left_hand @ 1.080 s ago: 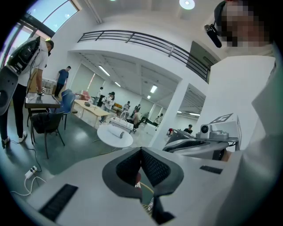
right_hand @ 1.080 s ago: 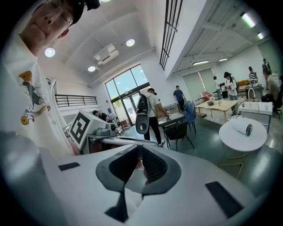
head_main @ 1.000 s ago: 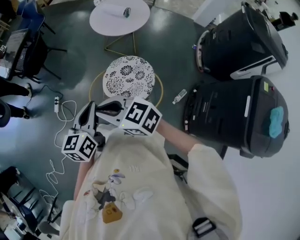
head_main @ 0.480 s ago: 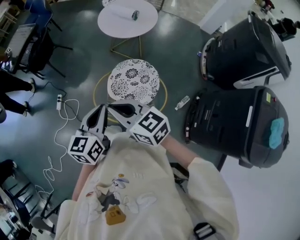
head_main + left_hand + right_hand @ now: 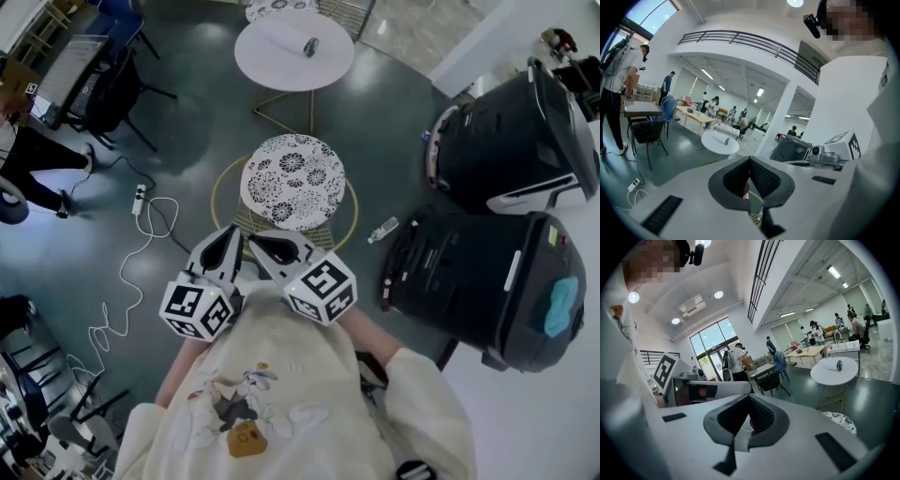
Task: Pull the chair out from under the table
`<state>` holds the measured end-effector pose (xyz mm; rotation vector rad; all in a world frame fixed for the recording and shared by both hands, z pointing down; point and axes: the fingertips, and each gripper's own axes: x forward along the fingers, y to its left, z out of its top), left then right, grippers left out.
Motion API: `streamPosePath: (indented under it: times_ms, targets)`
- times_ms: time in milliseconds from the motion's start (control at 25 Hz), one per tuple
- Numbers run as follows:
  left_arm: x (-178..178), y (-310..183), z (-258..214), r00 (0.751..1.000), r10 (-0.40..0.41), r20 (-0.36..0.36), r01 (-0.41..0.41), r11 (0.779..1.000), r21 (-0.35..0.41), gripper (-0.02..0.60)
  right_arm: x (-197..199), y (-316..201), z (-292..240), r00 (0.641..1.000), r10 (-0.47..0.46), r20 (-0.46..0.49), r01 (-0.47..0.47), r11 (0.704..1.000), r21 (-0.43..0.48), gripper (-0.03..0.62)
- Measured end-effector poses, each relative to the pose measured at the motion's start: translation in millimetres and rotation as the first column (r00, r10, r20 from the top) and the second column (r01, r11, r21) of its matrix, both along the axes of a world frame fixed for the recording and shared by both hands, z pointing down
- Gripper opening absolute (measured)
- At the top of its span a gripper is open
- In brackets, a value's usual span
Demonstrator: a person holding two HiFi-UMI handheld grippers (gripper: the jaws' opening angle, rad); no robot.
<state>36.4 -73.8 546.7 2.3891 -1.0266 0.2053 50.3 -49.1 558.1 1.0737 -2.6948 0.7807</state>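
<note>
The chair (image 5: 292, 181) has a round black-and-white patterned seat and a thin gold wire frame; it stands on the dark floor just short of the round white table (image 5: 281, 66). Both grippers point at the chair's near side, side by side over its wire back. My left gripper (image 5: 229, 236) has its jaws together in the left gripper view (image 5: 750, 160), with gold wire showing below the tips. My right gripper (image 5: 256, 241) is shut too (image 5: 749, 397). No frame shows whether either pair of pads pinches the wire.
Two big black machines (image 5: 511, 131) (image 5: 483, 277) stand to the right, a water bottle (image 5: 382, 230) lying beside them. A power strip with white cable (image 5: 141, 199) trails on the left. Desks, a black chair (image 5: 112, 89) and people fill the far left.
The right gripper's jaws have closed and it has swung from pointing sideways to pointing at the chair, beside the left one. The head view has shifted; chair and table keep their spacing.
</note>
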Motion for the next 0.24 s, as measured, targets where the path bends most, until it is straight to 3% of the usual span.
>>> streamPosePath:
  times_ms: [240]
  targets:
    - [-0.1, 1.3, -1.4, 1.0, -0.01, 0.002, 0.01, 1.0, -0.007, 0.002, 7.5, -0.9, -6.6, 0.998, 0.053, 0.034, -0.053, 0.999, -0.012, 0.009]
